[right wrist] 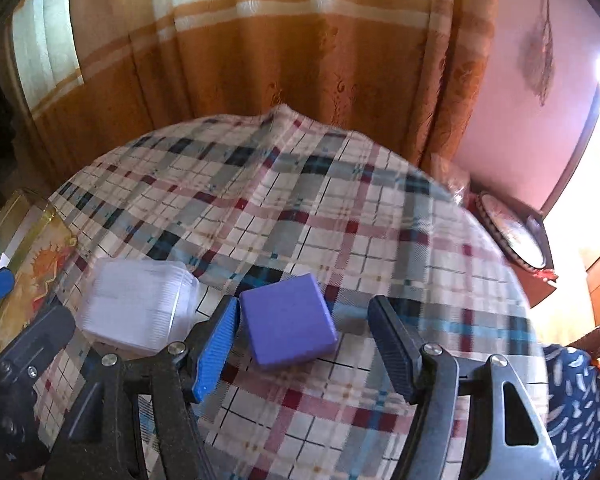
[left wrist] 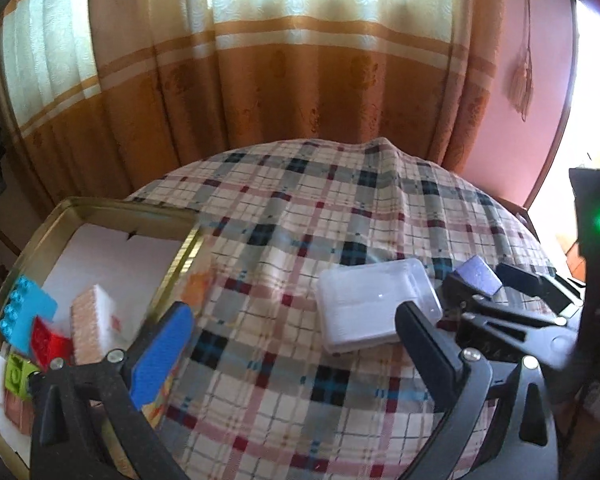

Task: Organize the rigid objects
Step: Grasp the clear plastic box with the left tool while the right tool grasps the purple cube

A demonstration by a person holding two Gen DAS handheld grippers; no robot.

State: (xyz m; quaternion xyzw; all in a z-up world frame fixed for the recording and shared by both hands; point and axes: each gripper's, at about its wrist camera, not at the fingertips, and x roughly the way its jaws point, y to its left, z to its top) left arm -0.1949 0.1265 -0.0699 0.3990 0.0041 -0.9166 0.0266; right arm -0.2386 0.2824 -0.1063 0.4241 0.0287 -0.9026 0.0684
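Note:
A purple square block [right wrist: 290, 322] lies on the plaid tablecloth between the open jaws of my right gripper [right wrist: 306, 328], touching or nearly touching the blue left pad [right wrist: 216, 344]. The block also shows in the left wrist view [left wrist: 480, 276]. A clear plastic box [left wrist: 374, 306] lies left of it, also in the right wrist view [right wrist: 138, 306]. My left gripper [left wrist: 292, 332] is open and empty, above the cloth between the box and a gold tin tray [left wrist: 180, 256]. The tray holds a blue brick [left wrist: 30, 312], a red brick [left wrist: 50, 340], a green brick [left wrist: 18, 374] and a pink-and-white block [left wrist: 92, 328].
The round table [left wrist: 300, 200] is covered by plaid cloth, with orange curtains [left wrist: 260, 80] close behind. The tray sits at the table's left edge, seen in the right wrist view [right wrist: 32, 256]. A round framed object [right wrist: 512, 232] leans by the pink wall on the right.

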